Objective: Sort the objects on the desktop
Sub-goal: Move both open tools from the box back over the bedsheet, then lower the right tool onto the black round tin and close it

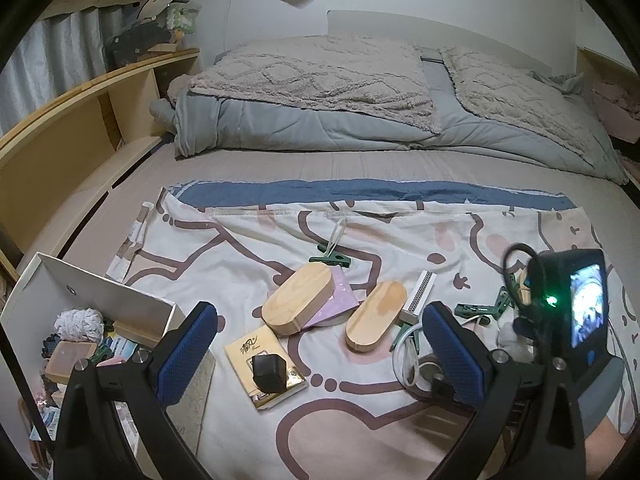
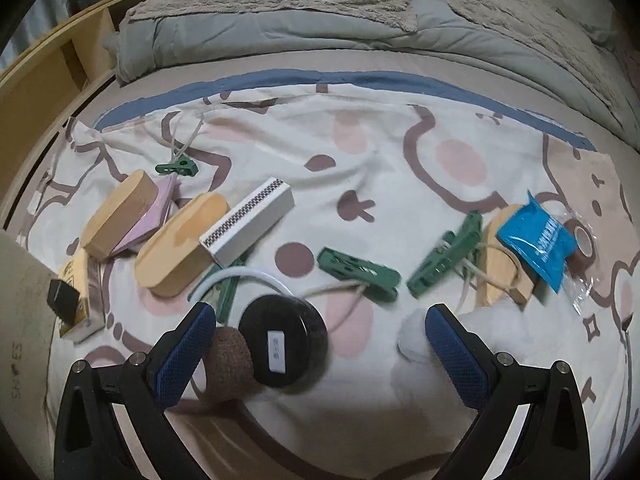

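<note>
My left gripper (image 1: 320, 354) hangs open above the patterned sheet, with nothing between its fingers. Ahead of it lie two oval wooden boxes (image 1: 298, 298) (image 1: 376, 314), a pink notebook (image 1: 344, 300), a white slotted box (image 1: 420, 290) and a black cube (image 1: 270, 372) resting on a yellow packet (image 1: 240, 354). My right gripper (image 2: 320, 354) is open too. A black round case (image 2: 284, 344) lies between its fingers, close to the left one and beside a brown ball (image 2: 230, 364). A white cloth (image 2: 416, 340) touches the right finger. Green clips (image 2: 358, 274) (image 2: 446, 254) lie further out.
A white storage box (image 1: 108, 300) holding several items stands at the left edge. A blue packet (image 2: 536, 240), a tape roll (image 2: 582, 246) and a wooden piece (image 2: 504, 272) lie at the right. Folded bedding (image 1: 320, 92) fills the far side, and a wooden shelf (image 1: 80, 120) runs along the left.
</note>
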Tool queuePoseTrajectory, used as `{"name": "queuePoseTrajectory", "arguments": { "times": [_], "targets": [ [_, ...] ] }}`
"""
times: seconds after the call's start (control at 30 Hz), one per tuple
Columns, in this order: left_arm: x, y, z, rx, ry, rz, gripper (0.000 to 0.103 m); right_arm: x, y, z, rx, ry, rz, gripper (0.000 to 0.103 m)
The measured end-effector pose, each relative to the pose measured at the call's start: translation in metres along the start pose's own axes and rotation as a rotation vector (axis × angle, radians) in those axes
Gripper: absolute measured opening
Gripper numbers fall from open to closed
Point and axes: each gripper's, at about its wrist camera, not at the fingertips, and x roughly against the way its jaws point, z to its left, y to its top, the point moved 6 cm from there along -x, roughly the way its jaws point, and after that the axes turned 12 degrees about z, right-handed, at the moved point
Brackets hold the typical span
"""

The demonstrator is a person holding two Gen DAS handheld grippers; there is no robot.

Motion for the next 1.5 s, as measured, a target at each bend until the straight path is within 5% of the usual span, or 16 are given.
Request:
{"name": "queuePoseTrajectory", "arguments": {
  "times": [0.17, 0.3, 0.4, 0.53, 0.87, 1.0, 1.07, 1.2, 1.3, 1.5],
  "targets": [
    [0.007, -0.001, -0.001, -0.005, -0.003, -0.009, 0.103, 0.008, -0.015, -0.012, -0.008, -0.011, -0.004, 0.103],
    [0.017, -0.001, -0.004, -0.012, -0.013, -0.024, 0.103, 0.005, -0.033, -0.031, -0.067, 0.024, 0.077, 0.103],
    [0.022, -0.002, -0.004, -0.015, -0.015, -0.034, 0.103, -0.005, -0.061, -0.033, 0.026, -0.049, 0.163, 0.103],
    [0.026, -0.001, -0.001, 0.002, -0.024, -0.035, 0.103, 0.004, -0.076, -0.028, 0.126, -0.084, 0.173, 0.103],
    [0.017, -0.005, 0.002, 0.023, -0.024, -0.008, 0.103, 0.059, -0.025, -0.035, -0.029, 0.016, -0.013, 0.103],
    [0.017, -0.004, 0.003, 0.022, -0.023, -0.01, 0.103, 0.052, -0.001, -0.032, -0.093, 0.127, -0.03, 0.101],
    [0.016, -0.004, 0.003, 0.021, -0.023, -0.011, 0.103, 0.048, 0.005, -0.024, -0.096, 0.145, -0.039, 0.075],
    [0.014, -0.003, 0.005, 0.024, -0.023, -0.005, 0.103, 0.034, 0.011, -0.009, -0.086, 0.207, -0.008, 0.045],
    [0.01, -0.003, 0.007, 0.028, -0.026, 0.005, 0.103, 0.027, 0.016, -0.002, -0.095, 0.233, -0.006, 0.036],
    [0.008, -0.004, 0.01, 0.008, -0.011, 0.004, 0.103, 0.005, 0.018, 0.009, -0.1, 0.235, 0.02, 0.036]
  ]
}}
